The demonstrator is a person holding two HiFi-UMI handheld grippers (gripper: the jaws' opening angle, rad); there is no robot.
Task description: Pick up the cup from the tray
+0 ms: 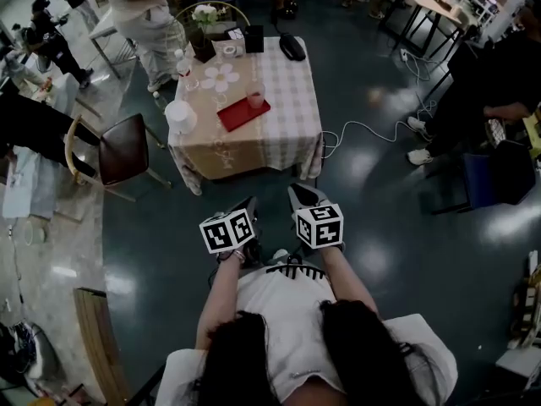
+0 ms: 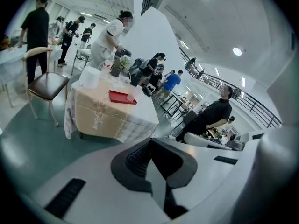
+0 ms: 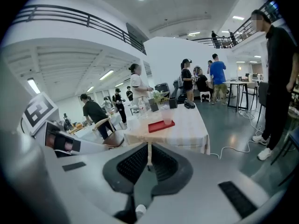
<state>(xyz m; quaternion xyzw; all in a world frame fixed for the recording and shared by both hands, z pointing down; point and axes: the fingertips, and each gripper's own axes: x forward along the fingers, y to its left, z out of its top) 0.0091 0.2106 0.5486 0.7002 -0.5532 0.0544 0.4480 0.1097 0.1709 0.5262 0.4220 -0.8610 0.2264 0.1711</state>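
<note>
Two empties: left tongs (image 1: 243, 203) and right tongs (image 1: 301, 193) pressed together, carried low because the cup (image 1: 255, 98) stands well ahead on the red tray (image 1: 235, 117) on the desk (image 1: 287, 134); approach comes first, I judge.

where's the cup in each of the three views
Head view: the cup stands upper centre, on the red tray.
Left gripper view: cup left of centre, at the tray's right end.
Right gripper view: cup just above centre, on the tray.
Shared landmark: the red tray.
</note>
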